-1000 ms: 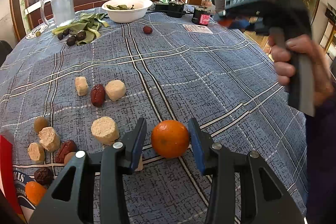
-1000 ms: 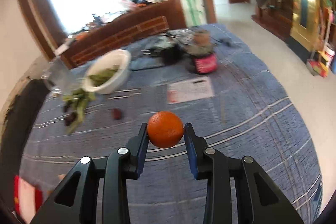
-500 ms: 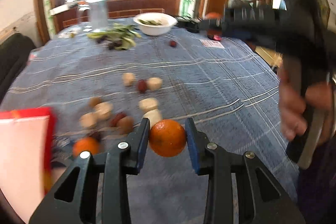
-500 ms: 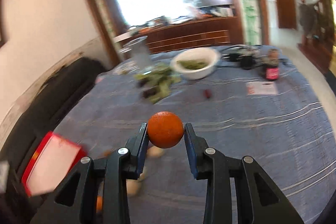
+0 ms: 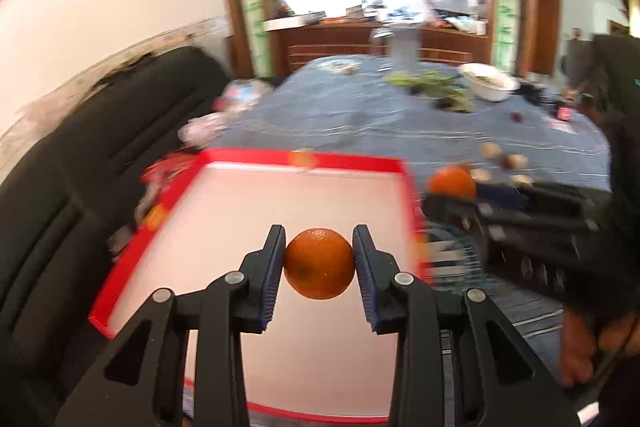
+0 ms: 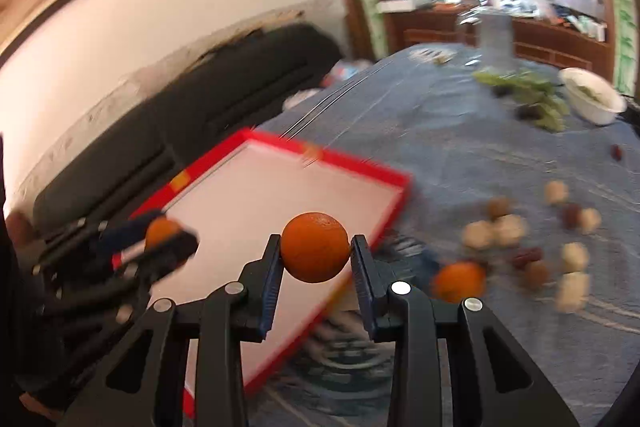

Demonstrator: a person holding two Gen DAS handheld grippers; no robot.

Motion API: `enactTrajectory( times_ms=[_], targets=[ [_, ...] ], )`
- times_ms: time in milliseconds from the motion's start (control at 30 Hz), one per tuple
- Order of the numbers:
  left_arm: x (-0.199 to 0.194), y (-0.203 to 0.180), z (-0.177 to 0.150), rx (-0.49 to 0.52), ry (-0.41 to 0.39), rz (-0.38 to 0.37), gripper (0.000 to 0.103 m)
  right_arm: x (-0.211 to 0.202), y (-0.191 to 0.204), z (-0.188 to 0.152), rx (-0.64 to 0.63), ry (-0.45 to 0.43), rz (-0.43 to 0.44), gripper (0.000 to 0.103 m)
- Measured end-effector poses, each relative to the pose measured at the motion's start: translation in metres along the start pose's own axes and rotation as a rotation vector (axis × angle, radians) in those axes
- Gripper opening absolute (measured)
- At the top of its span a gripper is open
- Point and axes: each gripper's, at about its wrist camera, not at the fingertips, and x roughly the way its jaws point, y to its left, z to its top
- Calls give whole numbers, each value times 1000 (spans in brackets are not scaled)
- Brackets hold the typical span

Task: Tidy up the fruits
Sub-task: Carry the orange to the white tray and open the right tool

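both tongs [image 5: 319, 259] [image 6: 315, 257] gripping round oranges [image 5: 319, 263] [image 6: 314, 252], stem dimples seemingly upward, above red tray [image 5: 344, 161]

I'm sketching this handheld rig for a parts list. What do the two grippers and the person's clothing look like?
Both the left gripper and right gripper are matte black plastic with triangular cut-outs, silver pivot screws and ribbed blue pads inside the fingers. Each has a black handle. No cables show. The person wears a dark sleeve.
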Motion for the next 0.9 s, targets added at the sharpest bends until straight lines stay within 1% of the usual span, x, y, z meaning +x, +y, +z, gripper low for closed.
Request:
enactTrajectory(
  times_ms=[133,300,400,533,600,633,667,700,733,800,867,900],
  targets=[
    [21,27,-10,-33,43,82,37,17,29,-13,-44,51,20,33],
    [33,46,-25,-72,78,122,37,30,43,-26,-111,85,-1,33],
    [38,49,-31,-83,96,138,37,36,42,-27,-102,115,3,34],
    [46,53,-33,-90,115,152,37,33,38,-29,-77,104,38,35],
    [46,52,-34,-85,115,161,37,33,38,-29,-76,100,48,40],
    [46,51,-33,-86,119,166,38,31,38,-29,-81,92,41,47],
    [45,50,-32,-87,117,170,38,28,38,-28,-88,76,29,50],
    [44,49,-31,-84,113,178,41,24,37,-27,-90,59,25,51],
    [43,48,-29,-82,109,184,48,19,37,-26,-92,36,20,51],
    [38,45,-26,-79,92,194,56,10,35,-24,-96,-9,-2,52],
    [33,42,-22,-67,74,208,57,3,31,-22,-86,-45,-24,57],
    [30,39,-19,-60,62,215,60,0,28,-20,-77,-60,-32,58]
  ],
)
